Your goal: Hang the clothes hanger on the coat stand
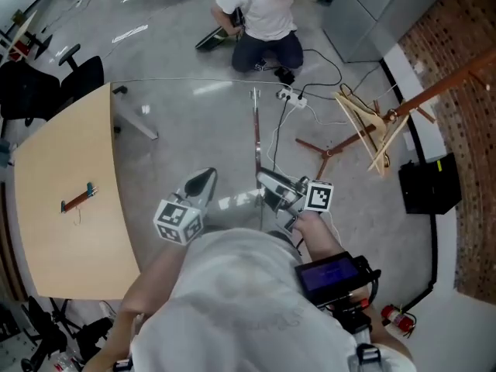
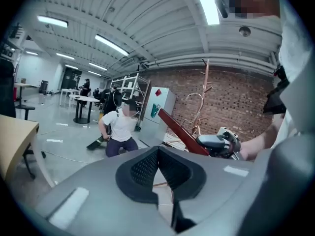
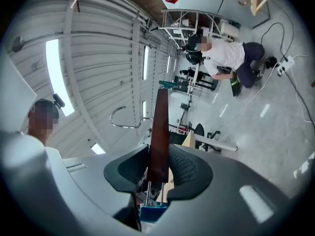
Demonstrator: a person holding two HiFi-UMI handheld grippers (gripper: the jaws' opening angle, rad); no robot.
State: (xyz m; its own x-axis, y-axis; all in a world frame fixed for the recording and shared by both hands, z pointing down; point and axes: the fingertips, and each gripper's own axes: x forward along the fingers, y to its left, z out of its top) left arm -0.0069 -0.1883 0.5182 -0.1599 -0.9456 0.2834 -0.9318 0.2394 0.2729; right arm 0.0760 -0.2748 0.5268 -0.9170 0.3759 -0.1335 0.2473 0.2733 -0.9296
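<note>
So, the left gripper is pinched closed with nothing in it, just left of the right gripper. That one's clamped on the dark red wooden hanger. The coat stand is off to the right, well apart, with pale wooden hangers hanging on it.

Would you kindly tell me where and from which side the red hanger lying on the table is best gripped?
Probably mid-bar, from straight above: the red hanger lies flat on the table, its slim bar diagonal, so straddle it crosswise.
</note>
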